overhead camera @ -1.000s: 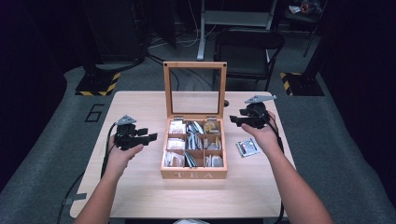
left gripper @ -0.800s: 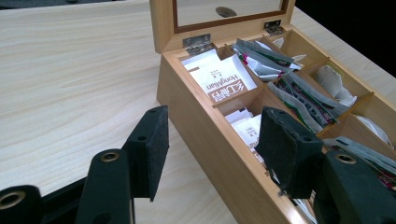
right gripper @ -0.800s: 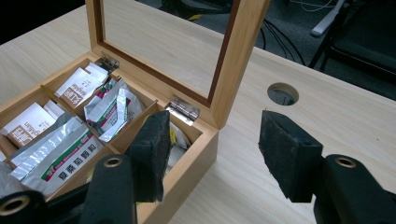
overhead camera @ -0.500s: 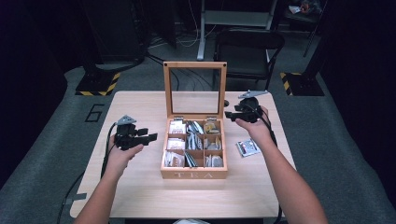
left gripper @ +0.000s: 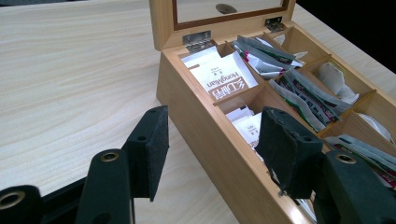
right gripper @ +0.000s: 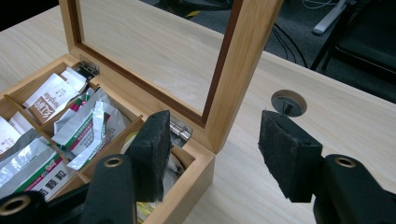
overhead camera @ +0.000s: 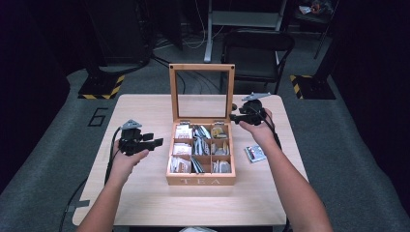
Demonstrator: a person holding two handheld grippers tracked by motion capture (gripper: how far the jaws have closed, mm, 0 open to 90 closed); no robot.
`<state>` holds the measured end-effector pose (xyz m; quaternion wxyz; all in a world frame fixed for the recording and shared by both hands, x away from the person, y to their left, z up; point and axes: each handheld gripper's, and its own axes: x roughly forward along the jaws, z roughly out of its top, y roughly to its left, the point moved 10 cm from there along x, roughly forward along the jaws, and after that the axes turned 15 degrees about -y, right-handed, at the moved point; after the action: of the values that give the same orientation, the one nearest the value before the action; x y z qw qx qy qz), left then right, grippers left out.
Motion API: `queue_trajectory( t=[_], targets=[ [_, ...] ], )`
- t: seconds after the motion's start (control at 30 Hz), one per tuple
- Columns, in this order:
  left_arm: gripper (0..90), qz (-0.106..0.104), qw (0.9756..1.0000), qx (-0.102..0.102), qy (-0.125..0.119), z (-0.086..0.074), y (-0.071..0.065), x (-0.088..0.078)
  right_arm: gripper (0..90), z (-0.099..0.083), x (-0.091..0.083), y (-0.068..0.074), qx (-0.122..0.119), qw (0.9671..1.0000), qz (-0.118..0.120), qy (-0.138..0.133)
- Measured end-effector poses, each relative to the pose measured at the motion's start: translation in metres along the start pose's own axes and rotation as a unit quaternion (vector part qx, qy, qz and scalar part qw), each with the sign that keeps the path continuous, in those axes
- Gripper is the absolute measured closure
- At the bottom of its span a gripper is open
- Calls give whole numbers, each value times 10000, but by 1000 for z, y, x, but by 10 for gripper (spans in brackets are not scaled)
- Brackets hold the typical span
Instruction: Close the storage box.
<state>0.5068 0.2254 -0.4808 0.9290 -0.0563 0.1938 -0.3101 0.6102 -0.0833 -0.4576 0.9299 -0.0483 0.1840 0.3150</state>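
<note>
My right hand-held gripper (overhead camera: 235, 116), jaws apart and empty, should straddle the upright lid (overhead camera: 201, 92) squarely at its right edge before closing the tea box (overhead camera: 201, 180).

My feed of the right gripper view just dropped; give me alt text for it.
The right gripper is open, its black jaws straddling the right edge of the tea box's upright glass lid near the hinge. Lower left, the wooden tea box holds tea packets in compartments. A round cable hole sits in the table beyond.
</note>
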Motion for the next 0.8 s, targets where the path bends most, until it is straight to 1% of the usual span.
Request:
queue_trajectory(
  t=[0.17, 0.23, 0.33, 0.37, 0.4, 0.47, 0.57, 0.6, 0.77, 0.8],
  targets=[
    [430, 1, 10000, -7, 3, 0, 1, 0, 433, -2, 10, -2, 45, 10000, -18, 63],
    [430, 10, 10000, -43, -9, 0, 1, -1, 433, -2, 15, -3, 14, 10000, -9, 72],
    [430, 9, 10000, -49, -12, 0, 1, -1, 434, -1, 20, -3, 80, 9999, 13, 61],
    [430, 3, 10000, -49, -6, 0, 2, -1, 434, -1, 22, -4, 45, 10000, 24, 53],
    [430, -1, 10000, -35, -6, 0, 2, -1, 434, -1, 24, -4, 84, 9999, 0, 80],
    [430, 7, 10000, -69, -16, 0, 2, -1, 434, -1, 28, -7, 12, 10000, -13, 95],
    [430, 13, 10000, -65, -13, 0, 3, -1, 434, 0, 34, -10, 55, 9999, -61, 146],
    [430, 16, 10000, -77, -10, -1, 3, -1, 434, 0, 37, -12, 34, 9999, -65, 123],
    [429, 11, 10000, -74, 11, -2, 3, -1, 434, 1, 44, -12, 236, 9996, -38, 122],
    [430, 25, 10000, -70, -13, -1, 3, 0, 435, 1, 46, -12, 196, 9997, -20, 115]
  ],
)
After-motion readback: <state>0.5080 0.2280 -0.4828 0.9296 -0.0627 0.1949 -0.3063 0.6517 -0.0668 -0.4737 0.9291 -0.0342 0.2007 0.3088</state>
